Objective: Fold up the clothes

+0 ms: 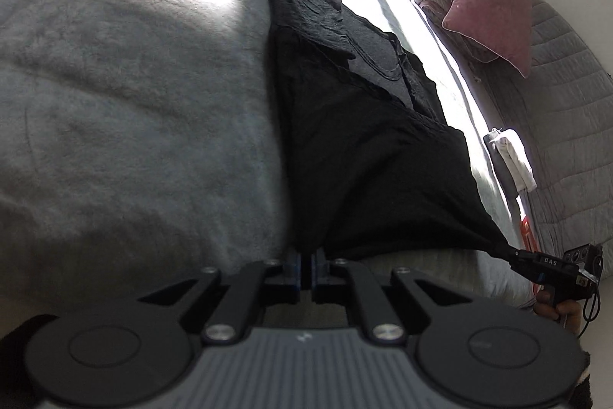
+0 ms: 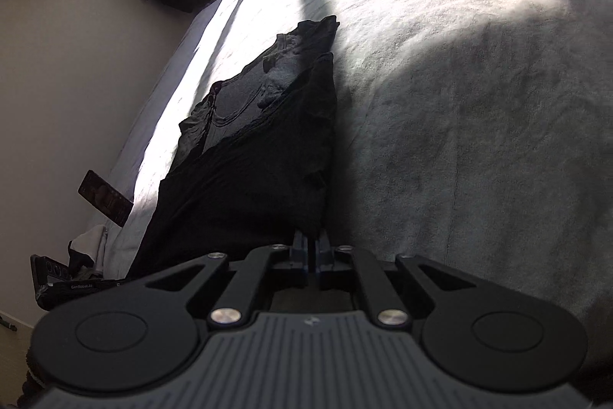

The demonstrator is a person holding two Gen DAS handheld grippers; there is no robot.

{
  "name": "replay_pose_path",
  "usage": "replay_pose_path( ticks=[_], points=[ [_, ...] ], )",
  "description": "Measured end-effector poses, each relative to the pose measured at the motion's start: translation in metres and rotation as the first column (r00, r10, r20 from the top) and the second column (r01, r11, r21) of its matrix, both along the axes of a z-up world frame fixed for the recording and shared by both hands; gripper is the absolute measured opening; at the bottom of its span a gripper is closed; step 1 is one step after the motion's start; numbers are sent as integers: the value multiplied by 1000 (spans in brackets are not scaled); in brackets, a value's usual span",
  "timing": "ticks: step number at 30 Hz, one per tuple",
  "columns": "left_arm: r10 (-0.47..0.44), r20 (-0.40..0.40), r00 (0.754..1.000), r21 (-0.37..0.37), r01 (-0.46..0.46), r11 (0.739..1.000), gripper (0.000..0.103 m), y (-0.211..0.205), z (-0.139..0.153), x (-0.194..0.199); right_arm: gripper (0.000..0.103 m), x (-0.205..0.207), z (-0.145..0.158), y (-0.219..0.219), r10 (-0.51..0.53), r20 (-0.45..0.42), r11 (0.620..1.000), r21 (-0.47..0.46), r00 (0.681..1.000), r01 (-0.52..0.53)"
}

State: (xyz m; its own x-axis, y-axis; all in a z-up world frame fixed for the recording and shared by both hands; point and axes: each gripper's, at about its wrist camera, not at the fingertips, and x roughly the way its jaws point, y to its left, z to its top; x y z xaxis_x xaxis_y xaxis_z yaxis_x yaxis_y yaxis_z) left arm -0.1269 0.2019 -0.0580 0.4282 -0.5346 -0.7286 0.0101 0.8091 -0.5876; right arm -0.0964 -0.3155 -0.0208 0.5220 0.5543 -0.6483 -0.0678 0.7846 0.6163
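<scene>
Jeans (image 1: 364,148) lie along the bed (image 1: 115,102), looks like I've got them doubled lengthwise already. My left gripper (image 1: 309,257) and right gripper (image 2: 312,248) are both clamped on the near hem corners, so the end-to-end folds are left.

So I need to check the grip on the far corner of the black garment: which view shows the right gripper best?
The left wrist view: the right gripper is seen from outside at the lower right, shut on a stretched corner of the black garment. The right wrist view shows only its own closed fingers from behind, with the cloth edge between them.
</scene>
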Motion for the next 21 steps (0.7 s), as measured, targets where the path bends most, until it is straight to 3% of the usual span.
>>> replay_pose_path(
  ticks=[6, 8, 9, 10, 12, 15, 21],
  points=[
    [-19, 22, 1000, 22, 18, 1000, 8, -1, -1, 1, 8, 6, -18, 14, -1, -22, 996, -94, 1000, -1],
    [-47, 8, 999, 10, 47, 999, 15, 1, 3, 4, 13, 8, -14, 16, 9, -18, 995, -101, 1000, -11],
    [-52, 2, 999, 2, 52, 999, 25, 4, 5, 5, 17, 10, -12, 15, 13, -23, 994, -105, 1000, -15],
    [-56, 4, 998, -6, 56, 998, 33, 5, 8, 7, 32, 12, -8, 12, 12, -21, 994, -111, 1000, -14],
    [-56, 27, 998, -5, 56, 998, 60, 6, 17, 11, 56, 13, 2, 6, 9, 4, 991, -131, 1000, -8],
    [-38, 78, 996, 50, 34, 998, 70, 5, 29, 23, 58, 20, 17, -1, -1, 46, 988, -156, 999, 8],
    [59, 160, 985, 107, -77, 991, 71, -10, 32, 70, 58, 61, 28, 16, -36, 120, 986, -155, 992, 54]
  ],
)
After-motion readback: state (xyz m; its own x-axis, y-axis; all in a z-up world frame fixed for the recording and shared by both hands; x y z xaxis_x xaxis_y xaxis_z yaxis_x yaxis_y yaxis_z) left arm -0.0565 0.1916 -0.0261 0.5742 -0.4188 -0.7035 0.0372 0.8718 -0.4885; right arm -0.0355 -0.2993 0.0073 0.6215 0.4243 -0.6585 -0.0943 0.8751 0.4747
